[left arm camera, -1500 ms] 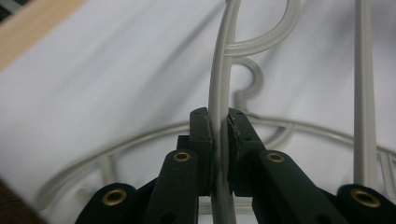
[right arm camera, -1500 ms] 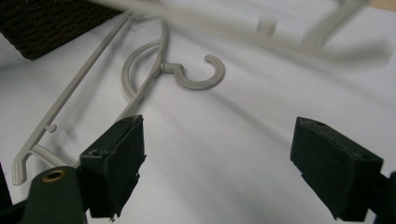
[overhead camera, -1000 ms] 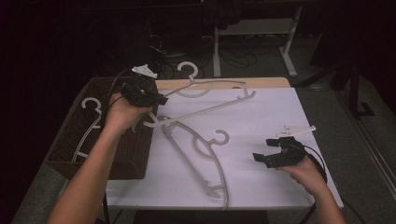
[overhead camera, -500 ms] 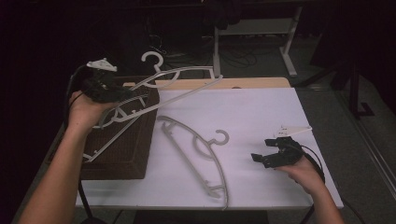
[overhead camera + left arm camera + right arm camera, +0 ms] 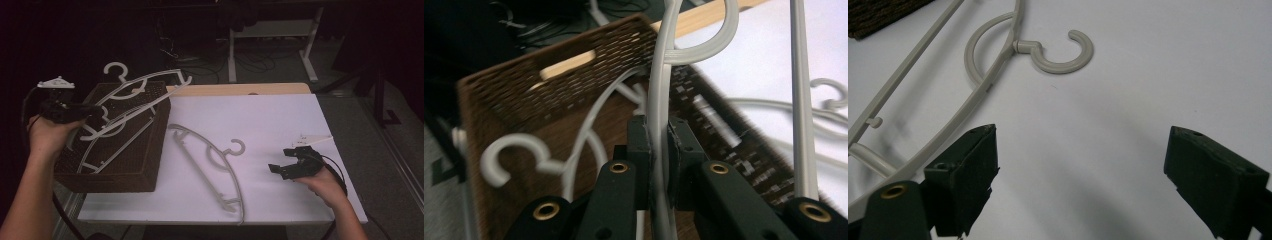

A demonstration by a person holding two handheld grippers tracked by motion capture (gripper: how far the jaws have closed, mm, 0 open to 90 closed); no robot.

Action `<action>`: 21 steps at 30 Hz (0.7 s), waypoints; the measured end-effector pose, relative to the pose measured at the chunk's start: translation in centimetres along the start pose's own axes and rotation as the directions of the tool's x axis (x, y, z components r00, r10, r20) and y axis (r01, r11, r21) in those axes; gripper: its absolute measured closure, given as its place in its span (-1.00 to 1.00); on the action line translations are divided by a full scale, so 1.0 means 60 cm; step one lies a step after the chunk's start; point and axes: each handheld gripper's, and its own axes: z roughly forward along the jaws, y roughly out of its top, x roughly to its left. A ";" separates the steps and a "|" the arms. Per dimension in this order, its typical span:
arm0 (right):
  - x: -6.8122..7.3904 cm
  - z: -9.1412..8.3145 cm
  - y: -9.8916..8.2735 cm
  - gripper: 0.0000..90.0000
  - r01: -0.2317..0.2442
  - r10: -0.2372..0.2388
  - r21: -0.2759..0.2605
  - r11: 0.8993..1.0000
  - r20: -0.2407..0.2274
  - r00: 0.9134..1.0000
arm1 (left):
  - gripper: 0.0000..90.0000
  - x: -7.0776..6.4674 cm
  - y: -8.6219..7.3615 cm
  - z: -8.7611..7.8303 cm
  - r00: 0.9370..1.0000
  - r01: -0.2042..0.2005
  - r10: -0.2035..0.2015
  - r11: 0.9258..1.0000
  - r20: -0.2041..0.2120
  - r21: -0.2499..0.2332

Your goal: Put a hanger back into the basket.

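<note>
Left tool [image 5: 658, 145] clamps hanger [image 5: 659, 90] over basket [image 5: 145, 150]; right tool [image 5: 1083, 175] wide apart.

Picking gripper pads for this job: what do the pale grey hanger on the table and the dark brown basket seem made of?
Pale grey hanger: likely moulded plastic, smooth matte, with ribs and pegs. Dark brown basket: woven, wicker-like wall with visible weave; fibre unclear.

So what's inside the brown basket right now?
At least one white hanger lies in the basket. The left gripper holds another hanger over it. The basket floor beneath is partly hidden.
</note>
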 end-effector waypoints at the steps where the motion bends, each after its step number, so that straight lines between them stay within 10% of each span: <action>1: 0.000 0.000 0.000 -0.69 -0.002 0.002 0.001 1.000 0.000 1.000 | 0.82 0.007 -0.006 -0.004 1.000 0.007 -0.007 1.000 -0.012 0.002; 12: 0.001 0.002 0.001 -0.69 -0.002 0.002 0.008 1.000 0.000 1.000 | 0.82 0.062 -0.062 -0.009 0.988 0.053 -0.045 0.998 -0.149 0.045; 21: 0.001 0.003 0.002 -0.69 -0.001 0.001 0.007 1.000 0.000 1.000 | 0.82 0.070 -0.088 0.035 0.981 0.074 -0.053 0.991 -0.185 0.110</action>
